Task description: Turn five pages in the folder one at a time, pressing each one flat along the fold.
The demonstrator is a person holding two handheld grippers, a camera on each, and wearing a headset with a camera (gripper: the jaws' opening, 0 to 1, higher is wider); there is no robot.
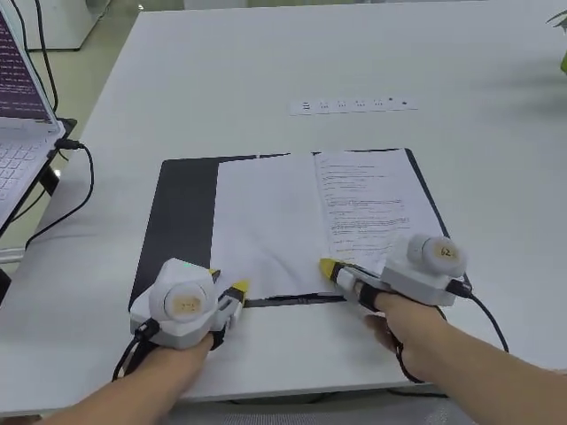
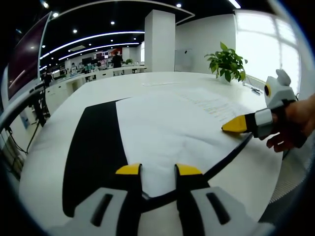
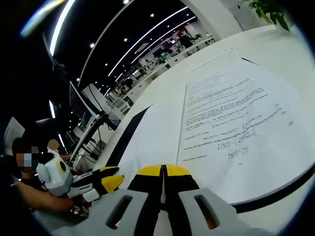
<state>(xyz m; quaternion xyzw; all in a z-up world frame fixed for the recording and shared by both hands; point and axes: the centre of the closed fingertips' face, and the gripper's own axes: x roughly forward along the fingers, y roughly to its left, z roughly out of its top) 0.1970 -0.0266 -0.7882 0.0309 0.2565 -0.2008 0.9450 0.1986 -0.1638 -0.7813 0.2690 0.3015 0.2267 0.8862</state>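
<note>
the open black plastic folder point(image 1: 182, 212) lies flat near the front edge of the white table point(image 1: 266, 71). a blank white sheet point(image 1: 261, 221) is on its left, and a printed page point(image 1: 368, 204) on its right carries text too small to read. the right gripper point(image 3: 163, 170) has its yellow-tipped jaws together at the pages' near edge by the fold. the left gripper point(image 2: 158, 169) is jaws apart, holding nothing, at the blank sheet's near edge.

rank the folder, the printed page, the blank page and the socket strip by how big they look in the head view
1. folder: largest, both pages lie on it.
2. printed page and blank page: about alike, not ranked apart.
3. socket strip: smallest, though it lies farther from the camera.
</note>
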